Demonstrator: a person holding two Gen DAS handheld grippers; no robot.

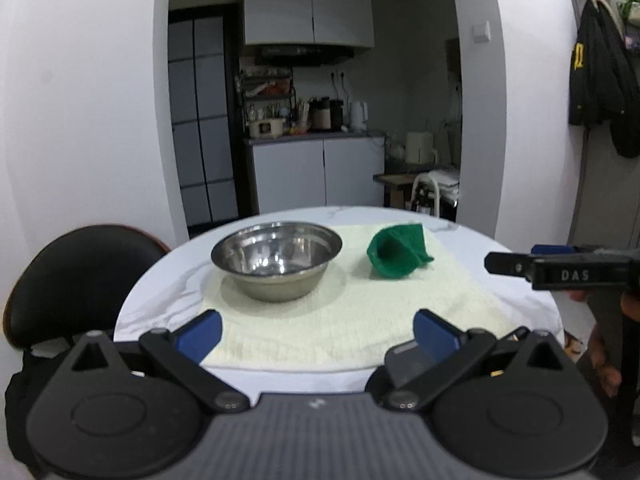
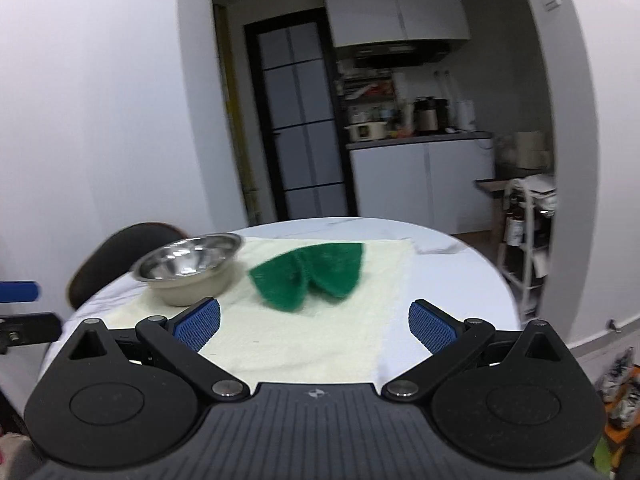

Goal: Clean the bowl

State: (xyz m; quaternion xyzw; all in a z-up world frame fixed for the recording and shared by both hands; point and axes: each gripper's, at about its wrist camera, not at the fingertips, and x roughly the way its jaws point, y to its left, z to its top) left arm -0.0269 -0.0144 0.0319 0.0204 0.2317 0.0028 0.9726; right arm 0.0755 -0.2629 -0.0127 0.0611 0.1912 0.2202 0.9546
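A steel bowl [image 1: 276,258] stands upright on a cream towel [image 1: 352,312] on a round white table [image 1: 160,292]. It also shows in the right wrist view [image 2: 190,266]. A crumpled green cloth [image 1: 398,254] lies on the towel to the bowl's right, apart from it; the right wrist view shows it too [image 2: 310,274]. My left gripper [image 1: 318,334] is open and empty, at the table's near edge, short of the bowl. My right gripper [image 2: 314,324] is open and empty, just short of the green cloth. It enters the left wrist view [image 1: 560,270] from the right.
A black chair [image 1: 76,280] stands at the table's left. A white cart [image 2: 528,236] stands behind the table on the right. A kitchen counter [image 1: 316,138] lies beyond the doorway. A dark jacket [image 1: 600,80] hangs on the right wall.
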